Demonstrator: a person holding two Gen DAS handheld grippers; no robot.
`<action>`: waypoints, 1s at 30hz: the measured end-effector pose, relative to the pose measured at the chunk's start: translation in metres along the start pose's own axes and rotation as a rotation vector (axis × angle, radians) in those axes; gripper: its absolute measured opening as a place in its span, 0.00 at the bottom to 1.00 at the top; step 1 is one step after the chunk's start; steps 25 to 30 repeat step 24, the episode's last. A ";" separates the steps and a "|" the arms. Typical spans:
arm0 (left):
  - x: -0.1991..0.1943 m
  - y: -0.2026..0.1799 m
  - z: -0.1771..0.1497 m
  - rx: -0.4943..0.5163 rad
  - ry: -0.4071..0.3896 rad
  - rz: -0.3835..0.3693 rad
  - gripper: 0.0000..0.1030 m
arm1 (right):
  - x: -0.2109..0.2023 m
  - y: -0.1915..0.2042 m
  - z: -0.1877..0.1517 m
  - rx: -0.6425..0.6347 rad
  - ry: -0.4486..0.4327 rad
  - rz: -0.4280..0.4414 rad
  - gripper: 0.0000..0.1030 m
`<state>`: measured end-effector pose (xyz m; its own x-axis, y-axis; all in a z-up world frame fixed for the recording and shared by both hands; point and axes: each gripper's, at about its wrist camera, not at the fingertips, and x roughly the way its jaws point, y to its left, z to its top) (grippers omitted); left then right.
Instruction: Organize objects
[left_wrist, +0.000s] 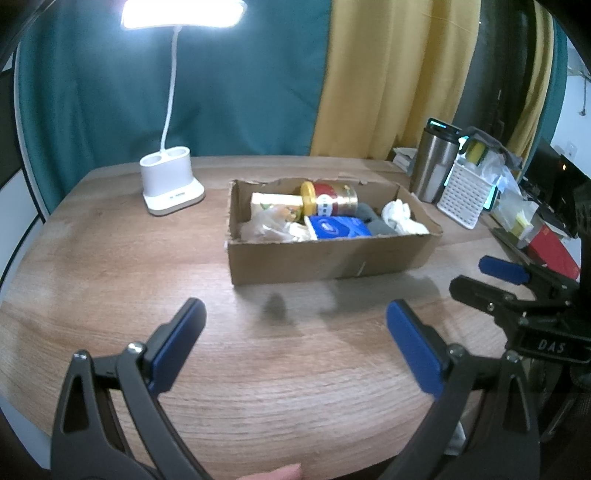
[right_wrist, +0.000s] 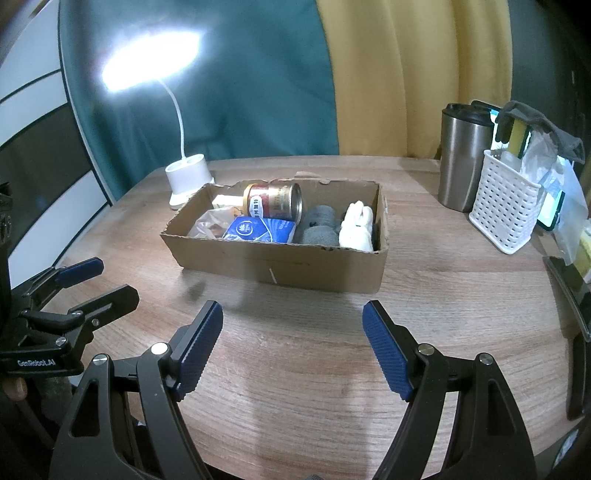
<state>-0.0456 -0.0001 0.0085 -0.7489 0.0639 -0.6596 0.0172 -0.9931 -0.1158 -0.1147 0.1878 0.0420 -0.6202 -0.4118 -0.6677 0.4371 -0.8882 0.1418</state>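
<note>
The round wood-grain table (left_wrist: 110, 258) is being shown filling the lower half of both views. At centre frame, the shallow open brown cardboard box (left_wrist: 325, 258) is being observed resting on it. Inside the box, a red-and-gold cylindrical tin (left_wrist: 328, 199) is being seen lying on its side at the back, a blue packet (left_wrist: 338, 227) at the front, grey rolled cloth (right_wrist: 319, 227) to its right, a white crumpled cloth (right_wrist: 356, 225) at the right end, and a clear plastic bag (left_wrist: 264, 223) at the left end. The lit white desk lamp (left_wrist: 170, 184) is being noted upper left, the steel tumbler (right_wrist: 461, 158) and white perforated basket (right_wrist: 506, 210) upper right. The left gripper (left_wrist: 295, 343) and right gripper (right_wrist: 291, 347) are being held wide apart over bare table at the bottom of the frame, nothing between the blue pads.
</note>
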 end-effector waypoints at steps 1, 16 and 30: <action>0.000 0.000 0.000 0.000 0.001 0.000 0.97 | 0.000 0.000 0.000 0.000 0.000 0.000 0.79; 0.001 0.000 0.001 0.006 0.009 -0.013 0.97 | 0.003 -0.001 0.002 0.000 0.003 0.000 0.79; 0.006 -0.003 0.005 0.021 0.007 -0.018 0.97 | 0.008 -0.002 0.004 0.003 0.010 0.001 0.79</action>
